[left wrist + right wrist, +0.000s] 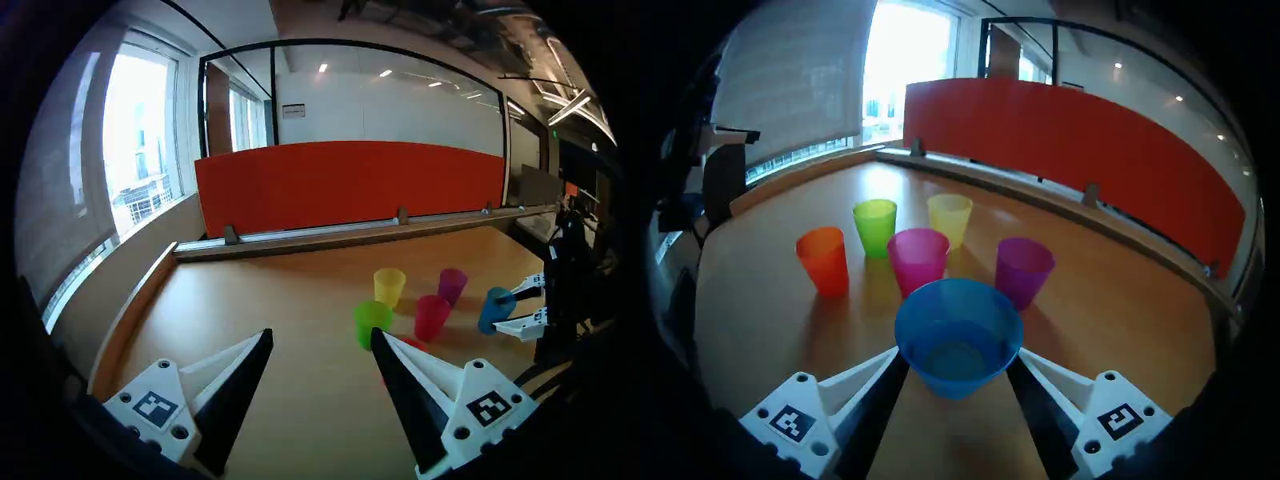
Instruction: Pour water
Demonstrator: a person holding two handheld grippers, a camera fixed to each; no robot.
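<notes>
Pinched on both sides by the fingers of the right gripper (958,358), a blue translucent plastic cup (958,336), mouth up and open to the camera, with what looks like a shallow pool of water at the bottom. Seen in the left gripper view at the right of the table, leaning a little in that same grip; lifted or resting on the wood, impossible to tell. Probably light, thin-walled and springy: likely to buckle under a hard squeeze, and smooth and tapered enough to slide in the grip once tipped. Best held across the middle of the wall, below the rim, with steady pressure and a slow tilt. Just beyond, five more plastic cups clustered close together: pink cup (918,258) nearest, purple cup (1024,270) to its right, orange cup (824,260) to the left, green cup (874,226) and yellow cup (950,218) behind. Well apart from the group, the left gripper (320,334), fingers spread wide over the bare wooden tabletop (1120,320), holding nothing. At the far edge, a long red partition panel (1088,136), with bright windows (908,56) beyond.
</notes>
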